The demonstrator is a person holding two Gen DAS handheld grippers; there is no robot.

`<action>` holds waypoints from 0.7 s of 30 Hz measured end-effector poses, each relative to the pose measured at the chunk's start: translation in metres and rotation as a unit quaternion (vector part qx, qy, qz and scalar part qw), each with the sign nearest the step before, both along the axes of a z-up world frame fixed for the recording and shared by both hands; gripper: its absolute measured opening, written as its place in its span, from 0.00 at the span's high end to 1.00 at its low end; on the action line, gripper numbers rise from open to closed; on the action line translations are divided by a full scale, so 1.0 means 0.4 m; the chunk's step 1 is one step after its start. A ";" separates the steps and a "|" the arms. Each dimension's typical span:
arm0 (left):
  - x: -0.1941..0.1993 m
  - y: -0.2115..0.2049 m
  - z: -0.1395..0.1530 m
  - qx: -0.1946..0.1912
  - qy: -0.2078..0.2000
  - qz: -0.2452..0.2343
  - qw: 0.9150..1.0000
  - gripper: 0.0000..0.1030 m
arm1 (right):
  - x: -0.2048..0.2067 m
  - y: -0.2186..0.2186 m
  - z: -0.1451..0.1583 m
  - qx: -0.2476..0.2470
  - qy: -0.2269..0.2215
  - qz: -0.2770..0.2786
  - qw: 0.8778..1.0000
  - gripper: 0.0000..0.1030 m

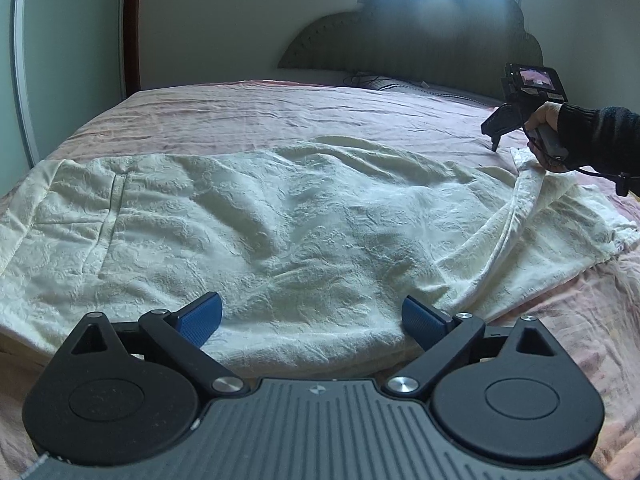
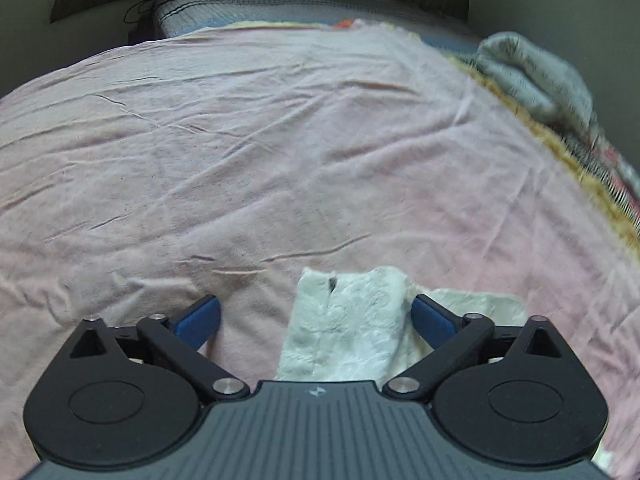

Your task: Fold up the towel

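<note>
A cream embossed towel (image 1: 280,216) lies spread and wrinkled across the pink bed sheet (image 1: 248,116). Its right end is rucked into a raised ridge (image 1: 516,208). My left gripper (image 1: 312,318) hovers over the towel's near edge, open, with nothing between its blue pads. A hand in a dark sleeve holds my right gripper (image 1: 494,136) at the towel's far right corner. In the right wrist view that gripper (image 2: 316,320) is open, and the towel corner (image 2: 352,316) lies between its spread fingers, close to the right pad (image 2: 434,320), unpinched.
A dark padded headboard (image 1: 412,40) and a pillow (image 2: 248,8) with a black cable close off the bed's far end. A grey folded blanket (image 2: 532,76) sits at the bed's right edge. Bare pink sheet (image 2: 240,140) stretches beyond the towel.
</note>
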State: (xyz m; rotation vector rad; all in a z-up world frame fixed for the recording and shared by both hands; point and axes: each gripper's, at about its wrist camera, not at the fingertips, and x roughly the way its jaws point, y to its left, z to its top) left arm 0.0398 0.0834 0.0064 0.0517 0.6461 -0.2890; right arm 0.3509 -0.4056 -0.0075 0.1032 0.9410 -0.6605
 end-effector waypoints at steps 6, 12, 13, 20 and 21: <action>0.003 -0.010 -0.002 0.011 0.001 -0.001 1.000 0.05 | 0.002 0.054 0.007 -0.047 0.013 0.030 0.998 0.47; 0.004 -0.009 -0.003 0.011 0.001 -0.001 1.000 0.04 | -0.003 0.081 0.021 -0.118 0.016 0.024 0.993 0.48; 0.003 -0.010 -0.003 0.011 0.001 -0.001 1.000 0.04 | -0.004 0.094 0.026 -0.145 0.017 0.026 0.989 0.47; 0.004 -0.011 -0.005 0.012 0.001 -0.003 1.000 0.04 | 0.002 0.117 0.003 -0.067 0.024 0.041 0.997 0.47; 0.004 -0.011 -0.005 0.013 0.001 -0.003 1.000 0.04 | 0.004 0.118 0.003 -0.068 0.025 0.040 0.997 0.47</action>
